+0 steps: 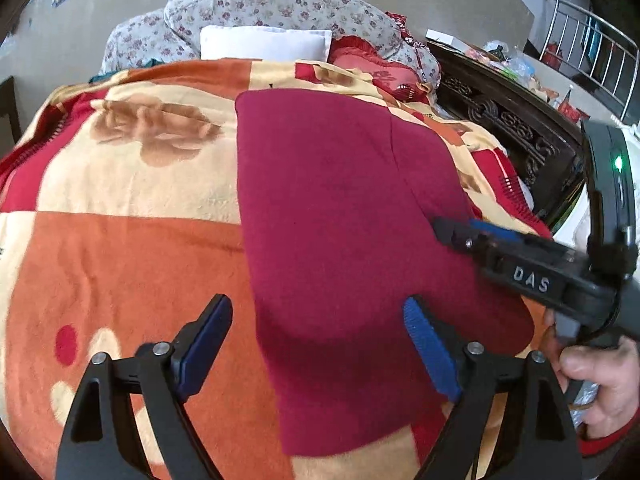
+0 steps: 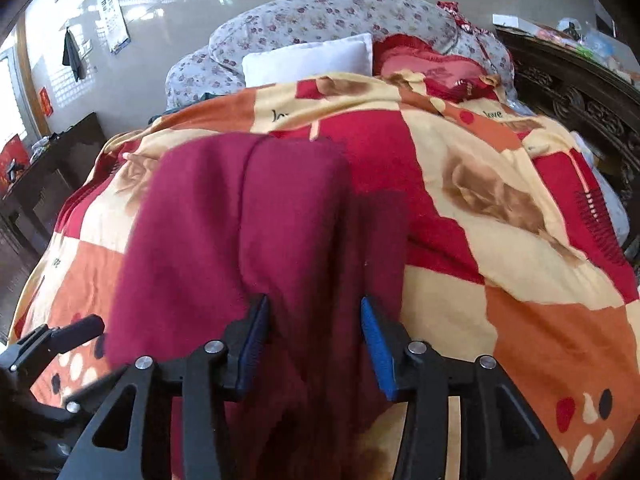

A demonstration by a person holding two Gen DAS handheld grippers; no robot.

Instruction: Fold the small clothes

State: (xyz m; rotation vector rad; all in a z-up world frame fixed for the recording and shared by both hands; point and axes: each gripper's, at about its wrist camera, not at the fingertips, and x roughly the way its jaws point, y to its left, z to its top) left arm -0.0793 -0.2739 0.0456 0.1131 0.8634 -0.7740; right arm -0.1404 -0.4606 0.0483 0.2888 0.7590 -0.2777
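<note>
Left claw (image 1: 318, 352) wide apart, hovering over near-left edge of the maroon garment (image 1: 352, 216), gripping nothing. Right claw (image 2: 314, 344) partly spread, dark red cloth hanging between its pads; looks unclamped, though blur makes contact hard to judge. Garment lies folded on the patchwork blanket (image 1: 120, 264) covering the bed. White pillow (image 1: 264, 44) and floral bedding (image 1: 280, 4) behind.

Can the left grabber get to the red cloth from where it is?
Probably yes. The left gripper is open right over the red cloth's near edge, and nothing lies between them.
</note>
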